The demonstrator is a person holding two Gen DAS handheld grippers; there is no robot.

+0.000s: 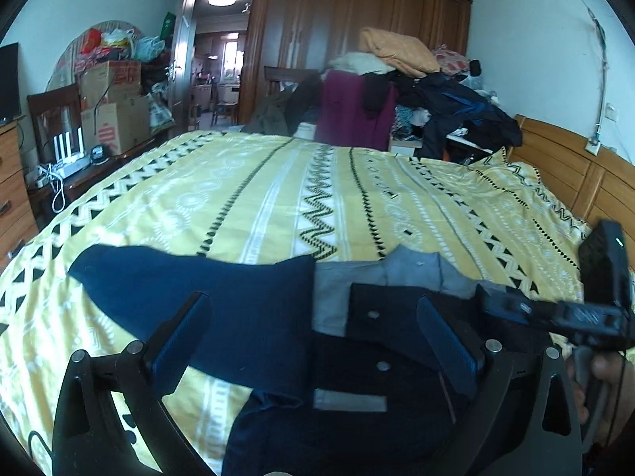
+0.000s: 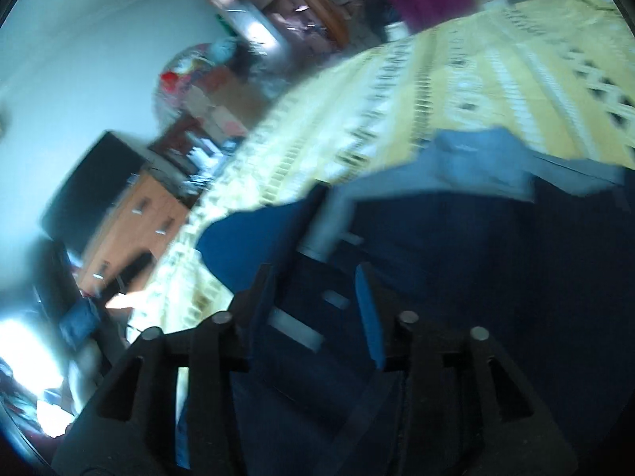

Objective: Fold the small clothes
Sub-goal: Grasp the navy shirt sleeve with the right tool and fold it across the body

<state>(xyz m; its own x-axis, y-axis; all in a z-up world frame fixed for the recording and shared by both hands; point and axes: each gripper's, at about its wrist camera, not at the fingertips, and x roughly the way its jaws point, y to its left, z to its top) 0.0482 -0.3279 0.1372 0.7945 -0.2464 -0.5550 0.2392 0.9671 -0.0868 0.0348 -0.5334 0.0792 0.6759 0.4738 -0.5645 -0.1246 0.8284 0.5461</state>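
A small navy shirt (image 1: 254,309) with a grey collar (image 1: 412,267), a dark button placket and a white label lies flat on the yellow patterned bedspread (image 1: 278,198); one sleeve points left. My left gripper (image 1: 317,317) hovers over the shirt's chest, open wide, with nothing between its fingers. At the right, a hand holds my right gripper (image 1: 492,303), its tip by the collar. The right wrist view is blurred and tilted. There my right gripper (image 2: 315,297) stands about half open over the navy shirt (image 2: 456,238), with the white label between its fingers (image 2: 367,309).
Piled clothes and a maroon garment (image 1: 353,107) sit at the bed's far end before a wooden wardrobe (image 1: 337,20). A wooden headboard (image 1: 575,174) runs along the right. A dresser with boxes (image 1: 115,119) and cables stands left. Bare bedspread stretches beyond the shirt.
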